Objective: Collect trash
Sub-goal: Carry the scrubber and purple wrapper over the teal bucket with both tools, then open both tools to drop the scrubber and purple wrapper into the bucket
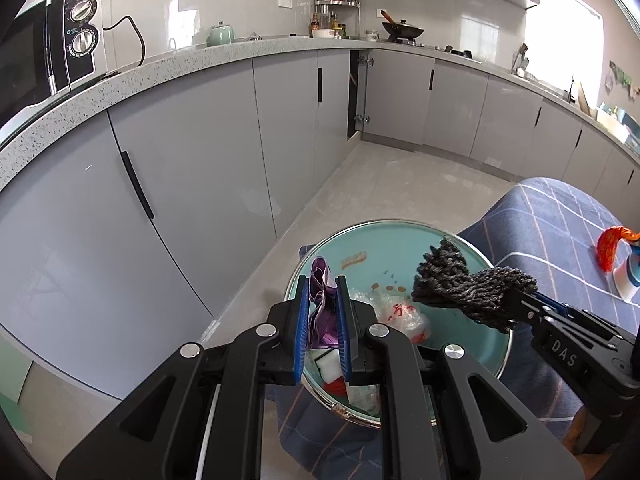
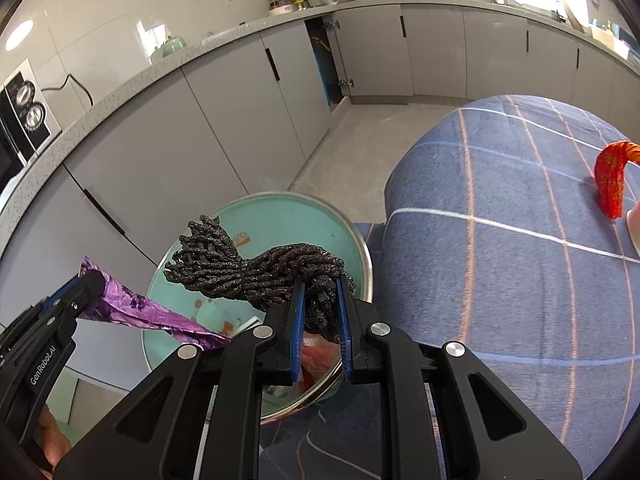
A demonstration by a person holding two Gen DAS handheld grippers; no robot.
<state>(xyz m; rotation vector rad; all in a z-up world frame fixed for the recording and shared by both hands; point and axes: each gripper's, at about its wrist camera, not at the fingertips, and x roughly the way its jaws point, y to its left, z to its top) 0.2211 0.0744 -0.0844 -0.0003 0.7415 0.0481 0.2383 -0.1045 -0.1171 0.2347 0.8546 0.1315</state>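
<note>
A round teal bin (image 1: 400,248) (image 2: 280,220) with a metal rim stands below both grippers, holding clear plastic (image 1: 402,314), white and red scraps. My left gripper (image 1: 324,284) is shut on a crumpled purple foil wrapper (image 1: 322,300) above the bin's near left side. In the right wrist view the same wrapper (image 2: 132,304) hangs from the left gripper (image 2: 86,278) at the lower left. My right gripper (image 2: 320,284) is shut on a bundle of dark grey yarn (image 2: 248,272) that juts out over the bin. From the left wrist view the yarn (image 1: 464,284) sticks out of the right gripper (image 1: 520,296).
A blue checked cloth (image 2: 500,220) (image 1: 552,216) covers the surface to the right of the bin, with a red and orange item (image 2: 610,180) (image 1: 612,246) on it. Grey kitchen cabinets (image 1: 180,184) run along the left and far walls. One far cabinet door (image 1: 362,92) stands ajar.
</note>
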